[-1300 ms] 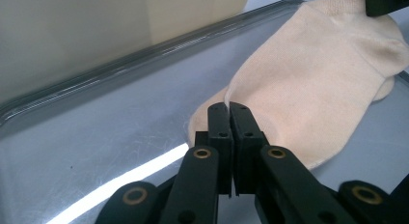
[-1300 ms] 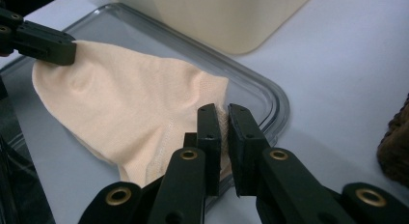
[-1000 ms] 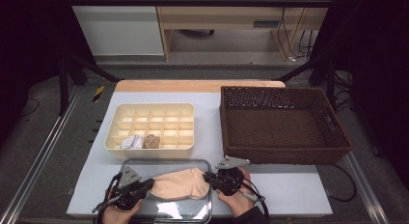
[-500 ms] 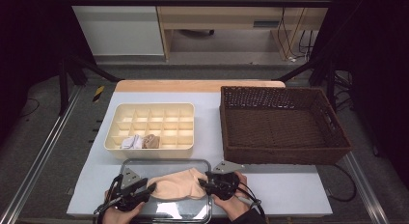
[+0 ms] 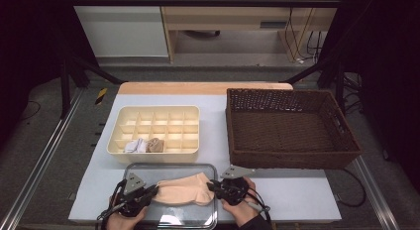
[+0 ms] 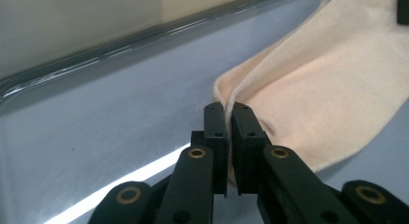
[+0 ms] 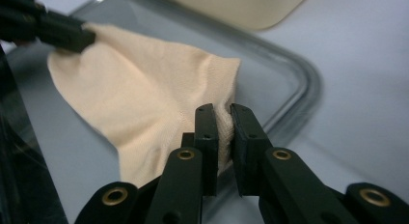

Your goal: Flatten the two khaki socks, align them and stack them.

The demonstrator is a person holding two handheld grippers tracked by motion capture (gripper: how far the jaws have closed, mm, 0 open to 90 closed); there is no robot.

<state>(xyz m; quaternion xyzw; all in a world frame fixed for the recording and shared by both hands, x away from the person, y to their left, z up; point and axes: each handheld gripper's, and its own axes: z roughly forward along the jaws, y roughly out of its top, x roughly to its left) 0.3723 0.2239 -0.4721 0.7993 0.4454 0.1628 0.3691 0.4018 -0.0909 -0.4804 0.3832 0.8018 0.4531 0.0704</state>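
The sock (image 5: 184, 189) lies flat in the tray (image 5: 133, 168) at the table's near edge. The left gripper (image 5: 154, 191) has just closed and clamps one end; the right gripper (image 5: 212, 186) has just closed and clamps the other. Folding and stowing remain. Two rolled socks (image 5: 143, 145) already sit in the organizer (image 5: 154, 113) just beyond the tray. The basket (image 5: 292, 131) stands to the right, clear of the path.
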